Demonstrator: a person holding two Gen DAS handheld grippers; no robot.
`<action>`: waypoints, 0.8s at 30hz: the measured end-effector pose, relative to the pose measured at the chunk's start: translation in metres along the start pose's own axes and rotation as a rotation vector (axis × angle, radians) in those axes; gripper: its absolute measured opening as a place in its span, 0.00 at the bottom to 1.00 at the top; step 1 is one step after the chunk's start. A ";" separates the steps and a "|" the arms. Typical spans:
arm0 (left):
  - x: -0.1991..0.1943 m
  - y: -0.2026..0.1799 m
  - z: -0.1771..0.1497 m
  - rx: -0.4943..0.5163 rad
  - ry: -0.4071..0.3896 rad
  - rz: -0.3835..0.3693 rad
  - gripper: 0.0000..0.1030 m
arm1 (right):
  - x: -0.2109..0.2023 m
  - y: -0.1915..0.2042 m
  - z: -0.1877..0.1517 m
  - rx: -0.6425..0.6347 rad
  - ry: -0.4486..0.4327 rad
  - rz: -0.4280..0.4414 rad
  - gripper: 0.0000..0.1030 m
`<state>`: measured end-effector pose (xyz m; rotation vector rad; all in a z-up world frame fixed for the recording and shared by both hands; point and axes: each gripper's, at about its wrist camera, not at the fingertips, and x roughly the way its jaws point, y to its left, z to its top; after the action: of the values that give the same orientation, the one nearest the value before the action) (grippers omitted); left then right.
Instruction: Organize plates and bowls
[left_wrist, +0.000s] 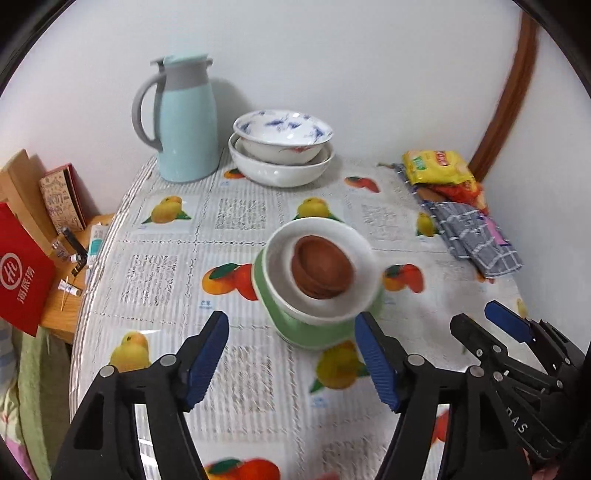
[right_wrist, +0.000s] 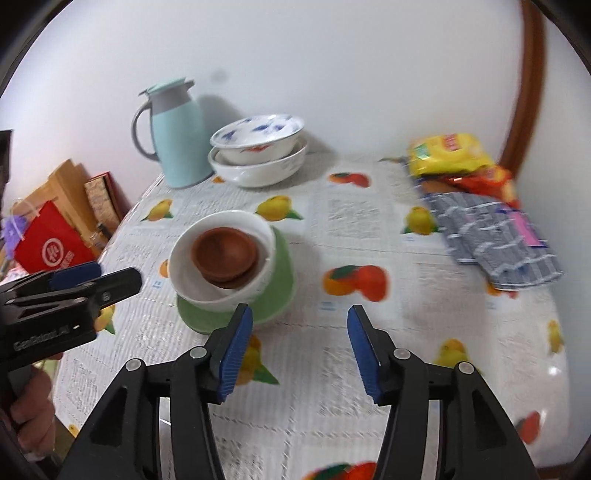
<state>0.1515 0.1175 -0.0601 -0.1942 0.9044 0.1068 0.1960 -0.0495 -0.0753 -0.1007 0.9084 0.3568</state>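
Two stacks stand; neither claw holds anything.
Brown bowl (left_wrist: 320, 271) nests in white bowl (left_wrist: 320, 273) on green bowl (left_wrist: 314, 328); far stack (left_wrist: 282, 151) apart. Left gripper (left_wrist: 291, 354) and right gripper (right_wrist: 300, 347) both spread; merging looks left.

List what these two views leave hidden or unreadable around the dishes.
- Brown bowls: motion blur in both views; whether one or two are nested is unclear.
- Green dish: its inside is covered by the white bowl; shape unclear.
- Lower white bowl at the back: inside hidden by the blue-patterned bowl.
- Snack packets: print blurred.
- Right tongs, left tongs: open, empty.
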 end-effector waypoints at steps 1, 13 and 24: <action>-0.006 -0.004 -0.002 0.009 -0.014 0.008 0.71 | -0.009 -0.002 -0.003 0.006 -0.008 -0.010 0.55; -0.099 -0.048 -0.052 0.048 -0.204 0.031 0.93 | -0.110 -0.029 -0.054 0.095 -0.121 -0.083 0.85; -0.146 -0.068 -0.091 0.065 -0.265 -0.008 0.97 | -0.163 -0.035 -0.096 0.093 -0.164 -0.113 0.92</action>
<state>0.0039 0.0305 0.0083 -0.1198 0.6424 0.0929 0.0443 -0.1476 -0.0081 -0.0364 0.7523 0.2142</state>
